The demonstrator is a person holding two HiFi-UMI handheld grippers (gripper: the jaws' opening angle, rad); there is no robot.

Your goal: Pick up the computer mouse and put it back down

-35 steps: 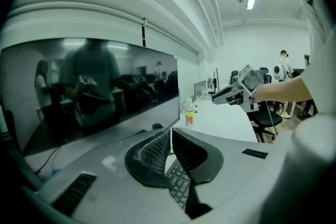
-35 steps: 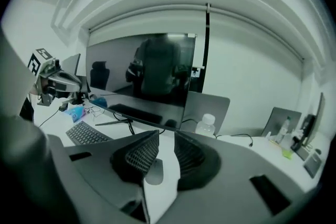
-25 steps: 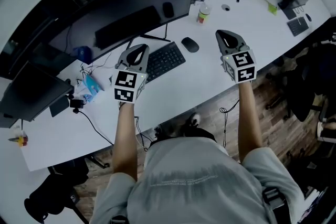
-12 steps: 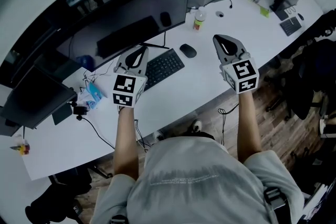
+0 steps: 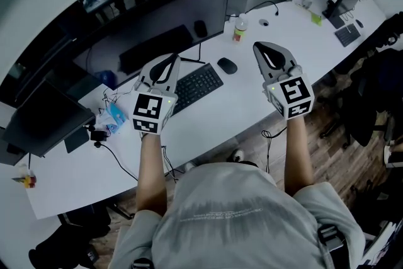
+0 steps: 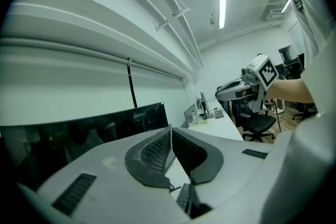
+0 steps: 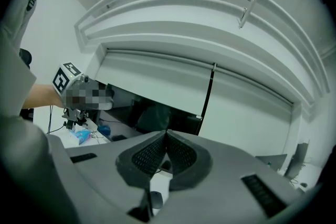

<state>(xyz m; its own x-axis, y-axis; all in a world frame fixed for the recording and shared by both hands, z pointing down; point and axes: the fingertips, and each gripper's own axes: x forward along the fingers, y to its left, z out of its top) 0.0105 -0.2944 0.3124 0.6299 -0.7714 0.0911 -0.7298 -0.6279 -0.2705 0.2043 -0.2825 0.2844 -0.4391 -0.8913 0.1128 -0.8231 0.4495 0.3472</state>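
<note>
While hovering above the table (image 5: 208,120), step: reach toward the mouse (image 5: 227,65), pick-up not yet begun.
mouse position: flat on the table, toward the far edge, just right of the keyboard (image 5: 196,85), untouched.
right gripper (image 5: 257,46): jaws pressed together, nothing between; tip near the mouse, on its right, forearm stretched forward.
left gripper (image 5: 172,58): likewise closed and empty, raised near the keyboard's left end.
next move: probably spreading the right jaws, then lowering astride the mouse.
</note>
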